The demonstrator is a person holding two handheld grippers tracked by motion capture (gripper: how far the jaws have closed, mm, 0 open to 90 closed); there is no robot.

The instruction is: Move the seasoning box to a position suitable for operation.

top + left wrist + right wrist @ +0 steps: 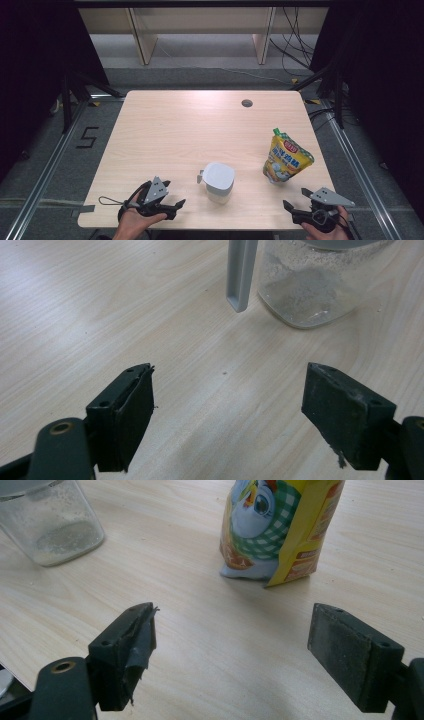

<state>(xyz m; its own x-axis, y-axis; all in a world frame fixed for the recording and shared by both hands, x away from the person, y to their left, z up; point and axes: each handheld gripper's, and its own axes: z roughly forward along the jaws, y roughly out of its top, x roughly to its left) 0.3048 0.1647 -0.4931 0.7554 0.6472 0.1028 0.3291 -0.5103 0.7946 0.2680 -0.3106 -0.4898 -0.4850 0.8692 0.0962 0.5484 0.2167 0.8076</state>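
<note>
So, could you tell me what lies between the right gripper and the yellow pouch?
Nothing: the right gripper view shows bare table between the open right gripper and the yellow pouch.

The light wooden table carries a lidded clear jug and a yellow pouch, seemingly upright.

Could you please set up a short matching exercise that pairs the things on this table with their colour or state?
Things:
1. pouch
2. jar
3. left tongs
4. table hole

Descriptions:
a. open, holding nothing
b. yellow, standing upright
c. dark, round, near the far edge
d. clear, with a pale lid

Pairs: 1-b, 2-d, 3-a, 4-c
</note>
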